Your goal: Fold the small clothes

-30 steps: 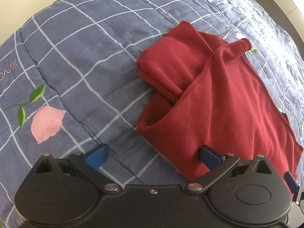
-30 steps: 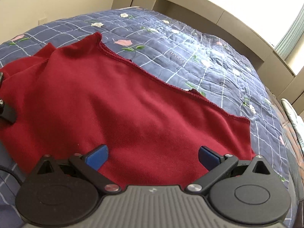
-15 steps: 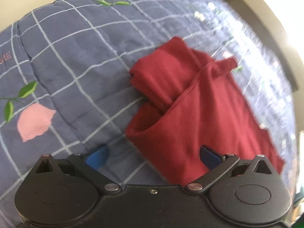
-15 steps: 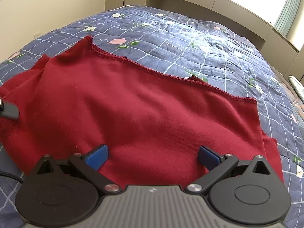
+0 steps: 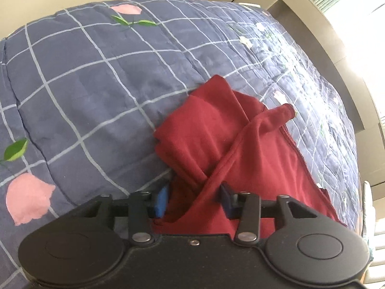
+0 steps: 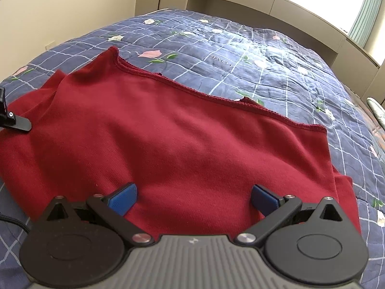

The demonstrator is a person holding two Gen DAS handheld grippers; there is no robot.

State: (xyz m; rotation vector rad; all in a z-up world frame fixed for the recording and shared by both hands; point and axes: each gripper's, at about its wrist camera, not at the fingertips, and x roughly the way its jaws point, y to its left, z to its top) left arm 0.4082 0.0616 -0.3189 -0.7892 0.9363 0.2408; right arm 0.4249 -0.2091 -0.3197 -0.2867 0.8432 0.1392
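Where the dark red garment [image 6: 182,139] lies spread on the blue checked quilt [image 5: 96,91], its stitched hem runs along the far edge in the right wrist view and a sleeve is bunched at the far left. In the left wrist view the left gripper [image 5: 194,201] has its blue pads [image 5: 161,201] drawn in against a gathered fold of the red cloth at the garment's near left edge, clenched on that fabric, with a narrow twisted ridge of cloth running from between the fingers up toward the far right. The right gripper [image 6: 193,198] hovers over the near edge of the garment with its blue pads [image 6: 124,198] spread wide, released and holding nothing. Pink flowers and green leaves are printed on the quilt, and a beige headboard [image 6: 264,7] stands at the far side.
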